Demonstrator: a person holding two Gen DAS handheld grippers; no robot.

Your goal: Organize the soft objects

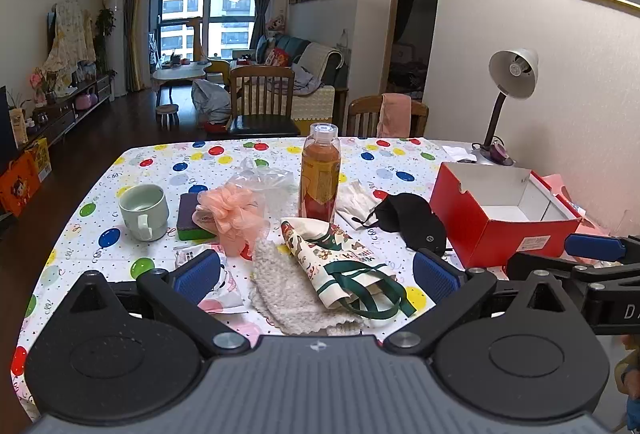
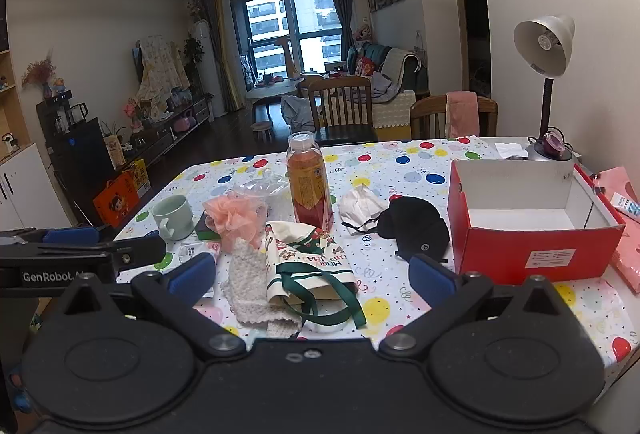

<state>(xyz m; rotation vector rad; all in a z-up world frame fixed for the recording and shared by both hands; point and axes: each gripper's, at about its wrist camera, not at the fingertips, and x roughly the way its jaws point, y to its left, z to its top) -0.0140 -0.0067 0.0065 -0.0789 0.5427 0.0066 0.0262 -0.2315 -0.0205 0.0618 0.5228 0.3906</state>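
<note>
On the balloon-print table lie a fluffy white cloth [image 1: 280, 286] [image 2: 250, 282], a Christmas-print cloth bag with green straps [image 1: 340, 266] [image 2: 308, 266], a peach mesh pouf [image 1: 232, 213] [image 2: 234, 218], a black eye mask [image 1: 412, 220] [image 2: 414, 228] and a white crumpled tissue [image 1: 356, 201] [image 2: 360, 205]. An open, empty red box [image 1: 500, 218] [image 2: 532, 226] stands at the right. My left gripper [image 1: 316, 276] is open, above the cloth and bag. My right gripper [image 2: 312, 276] is open, over the same pile. Both are empty.
A tall drink bottle [image 1: 320, 173] [image 2: 310, 185] stands mid-table. A pale green mug [image 1: 144, 211] [image 2: 174, 215], a purple-green sponge [image 1: 192, 218] and a clear plastic bag [image 1: 268, 177] lie left. A desk lamp [image 1: 508, 97] [image 2: 548, 81] stands by the wall. Chairs line the far edge.
</note>
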